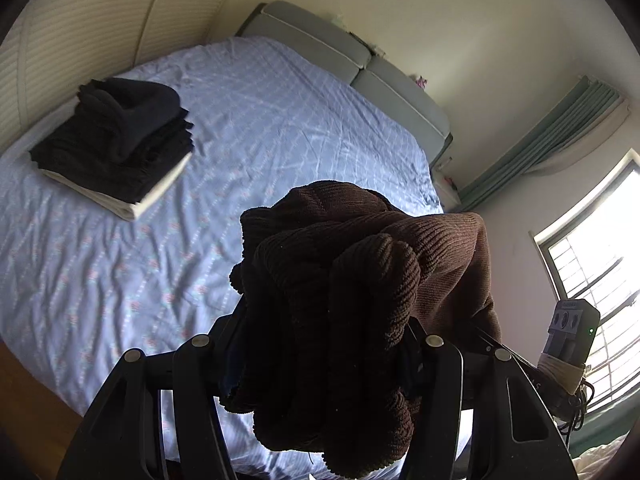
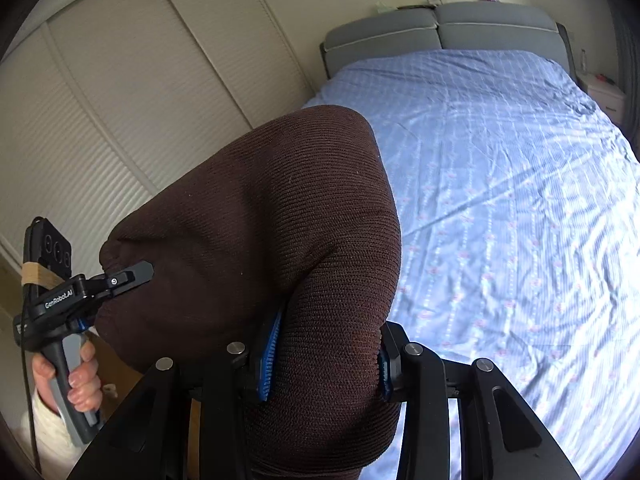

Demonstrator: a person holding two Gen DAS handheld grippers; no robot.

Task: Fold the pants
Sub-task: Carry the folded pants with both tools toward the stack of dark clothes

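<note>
Bed (image 2: 520,200) is the landmark: brown pants (image 2: 280,220) hang bunched above its near edge, both the left gripper (image 1: 320,344) and right gripper (image 2: 324,360) half-closed, clamping thick fabric. Risk: it could slip out or land crumpled.

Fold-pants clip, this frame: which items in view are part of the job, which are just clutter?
In the job:
- brown corduroy pants, bunched, held up over the bed
- left gripper, shut on the pants
- right gripper, blue pads pinching the pants
- blue patterned bedsheet, the folding surface

Just lying about:
- stack of dark folded clothes on the bed
- grey padded headboard
- green curtain
</note>
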